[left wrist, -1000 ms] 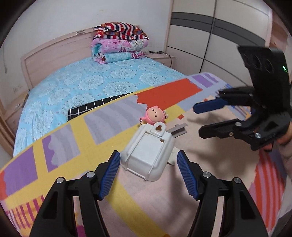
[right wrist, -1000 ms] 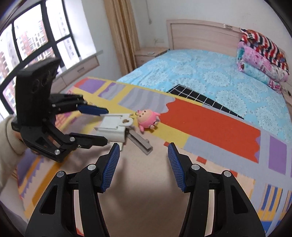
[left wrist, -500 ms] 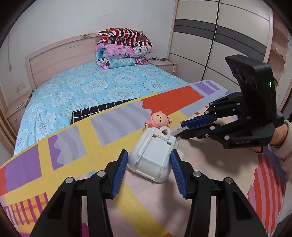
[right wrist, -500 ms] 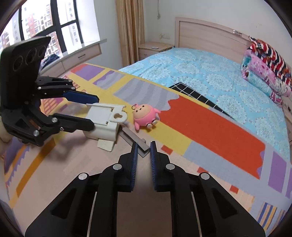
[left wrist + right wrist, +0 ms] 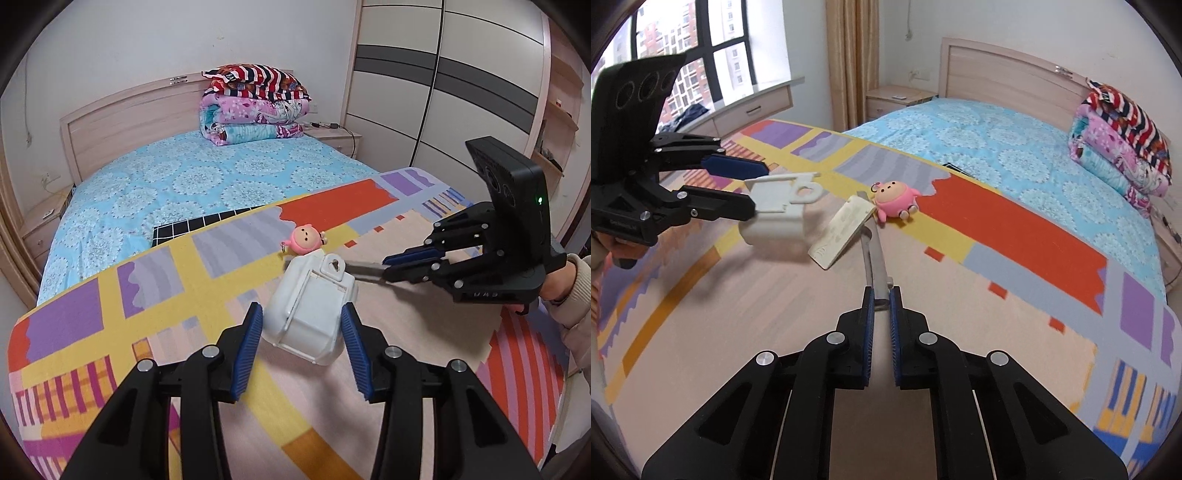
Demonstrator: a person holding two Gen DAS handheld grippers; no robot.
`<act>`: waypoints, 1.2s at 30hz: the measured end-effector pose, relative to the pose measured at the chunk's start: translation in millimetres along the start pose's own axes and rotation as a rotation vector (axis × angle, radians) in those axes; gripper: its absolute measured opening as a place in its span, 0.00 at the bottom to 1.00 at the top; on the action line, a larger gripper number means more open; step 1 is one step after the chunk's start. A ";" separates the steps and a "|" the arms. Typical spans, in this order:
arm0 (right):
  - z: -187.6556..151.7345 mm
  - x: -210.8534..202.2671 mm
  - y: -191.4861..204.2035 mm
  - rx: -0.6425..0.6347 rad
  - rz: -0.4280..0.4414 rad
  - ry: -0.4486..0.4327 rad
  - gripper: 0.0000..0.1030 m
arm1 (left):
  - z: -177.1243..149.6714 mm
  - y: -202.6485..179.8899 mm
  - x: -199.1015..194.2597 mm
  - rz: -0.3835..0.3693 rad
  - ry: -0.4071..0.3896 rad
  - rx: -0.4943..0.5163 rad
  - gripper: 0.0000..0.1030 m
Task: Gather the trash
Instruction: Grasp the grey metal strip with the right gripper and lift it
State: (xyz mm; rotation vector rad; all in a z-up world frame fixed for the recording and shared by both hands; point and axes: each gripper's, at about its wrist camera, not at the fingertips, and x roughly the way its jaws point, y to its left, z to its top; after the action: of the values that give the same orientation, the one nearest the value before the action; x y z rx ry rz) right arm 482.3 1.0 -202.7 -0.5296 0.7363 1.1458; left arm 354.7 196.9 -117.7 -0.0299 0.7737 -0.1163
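Left claw (image 5: 301, 341) closing, pinching white plastic container (image 5: 314, 308), lifted off bed beside pink toy (image 5: 894, 201). Right claw (image 5: 882, 306) clamped on grey strip (image 5: 874, 266) near toy.

Wide bed (image 5: 207, 184) under a pale blue floral cotton sheet, backed by a light wooden headboard (image 5: 129, 114), with a stack of folded quilts (image 5: 255, 107) at its head: red, white and navy stripes on top, pink print and blue print below. Colourful patchwork blanket (image 5: 229, 243) in yellow, purple, grey, orange and beige spread across the foot of the bed, a small pink round-headed plush doll (image 5: 304, 240) lying on it. White wardrobe with grey bands (image 5: 443, 92) along one wall, light wooden nightstand (image 5: 897, 99) by beige curtains (image 5: 846, 62), dark-framed window (image 5: 701, 62) facing apartment blocks.
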 end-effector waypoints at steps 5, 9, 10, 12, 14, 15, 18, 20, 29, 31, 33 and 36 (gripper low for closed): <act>-8.7 -15.6 5.7 -0.001 -0.065 -0.007 0.09 | -8.6 -4.1 -9.9 0.011 0.010 -0.016 0.42; -11.9 -34.0 12.1 -0.007 -0.084 -0.022 0.09 | -13.4 -12.9 -23.0 0.023 0.009 -0.004 0.42; -12.6 -38.1 11.5 -0.007 -0.083 -0.026 0.09 | -14.0 -15.1 -26.4 0.026 0.003 0.000 0.42; -12.7 -47.2 15.7 -0.016 -0.091 -0.043 0.09 | -14.9 -20.3 -32.9 0.033 -0.004 0.012 0.42; -11.9 -55.5 20.6 -0.026 -0.101 -0.046 0.09 | -16.8 -26.3 -40.4 0.036 -0.007 0.018 0.42; -11.8 -59.9 22.2 -0.029 -0.104 -0.051 0.09 | -17.2 -28.6 -43.7 0.035 -0.010 0.017 0.42; -12.5 -75.0 28.9 -0.037 -0.117 -0.065 0.09 | -18.9 -36.2 -57.6 0.034 -0.023 0.019 0.42; -14.0 -83.1 32.3 -0.035 -0.124 -0.070 0.09 | -19.7 -41.8 -68.1 0.035 -0.032 0.023 0.42; -29.4 -121.9 48.6 -0.035 -0.154 -0.097 0.09 | -24.2 -71.1 -113.2 0.042 -0.065 0.043 0.42; -33.0 -132.3 53.4 -0.042 -0.166 -0.113 0.09 | -26.4 -79.8 -122.2 0.043 -0.071 0.058 0.42; -37.1 -141.8 59.1 -0.047 -0.173 -0.123 0.09 | -31.0 -88.0 -130.2 0.047 -0.073 0.072 0.42; -46.5 -158.0 70.7 -0.049 -0.185 -0.135 0.09 | -38.8 -98.2 -142.3 0.029 -0.079 0.071 0.42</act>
State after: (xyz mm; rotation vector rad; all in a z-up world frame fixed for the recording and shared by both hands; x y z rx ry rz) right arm 368.4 -105.9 -114.6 -0.5439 0.5326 1.0184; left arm 217.4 116.5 -39.7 0.0435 0.6902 -0.1141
